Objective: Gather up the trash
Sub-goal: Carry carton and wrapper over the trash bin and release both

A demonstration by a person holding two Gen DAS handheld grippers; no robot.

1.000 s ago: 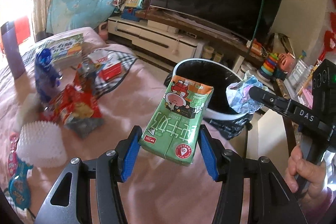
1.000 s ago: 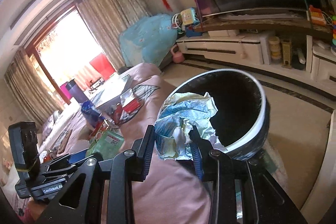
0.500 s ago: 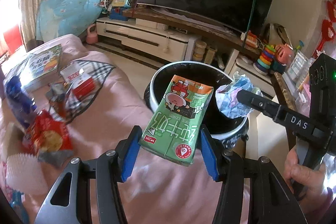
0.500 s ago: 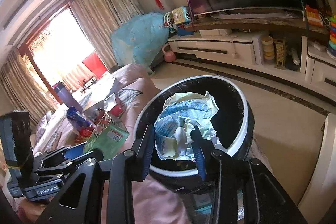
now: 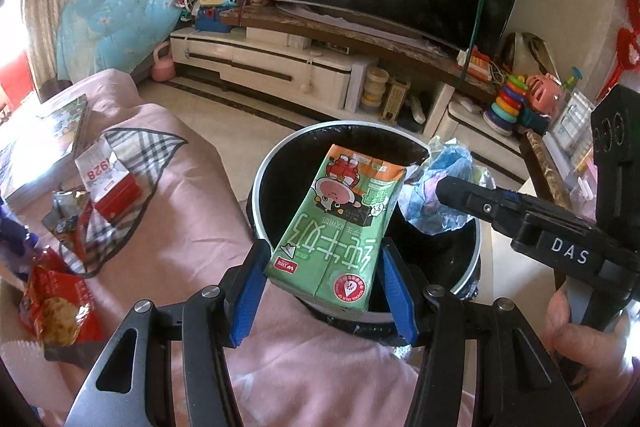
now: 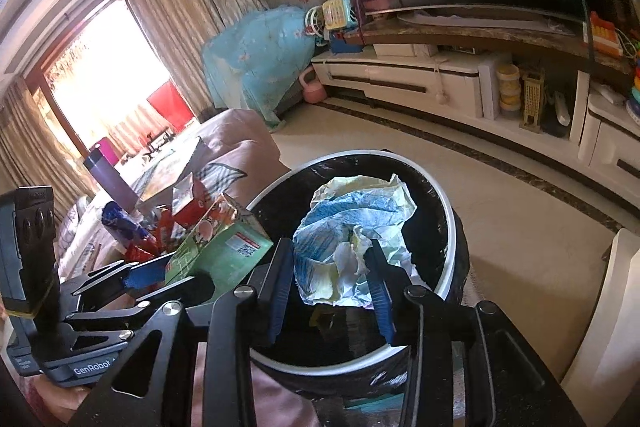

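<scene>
The right gripper [image 5: 452, 187] carries white letters "DAS" on its black body. The left gripper [image 6: 160, 273] reads "GenRobot" near its base. A red and white box [image 5: 108, 183] on the pink cover shows "1928". The green milk carton [image 5: 340, 223] has large Chinese characters and a round red "SCHOOL MILK OF CHINA" seal.

The left tongs [image 5: 325, 269] are closed on a green milk carton [image 5: 340, 223], both blue-padded fingers [image 5: 248, 293] pressed against the carton's lower sides, the carton tilted upward and away from the wrist. In the right wrist view the left tongs [image 6: 160, 273] sit low at the left edge, level with the right unit. The right tongs [image 6: 330, 275] are clamped on a crumpled paper wad [image 6: 352, 239], the wad bulging above the fingertips. The person's right hand [image 5: 580, 327] wraps the handle of the right tongs [image 5: 452, 189] from below.
</scene>
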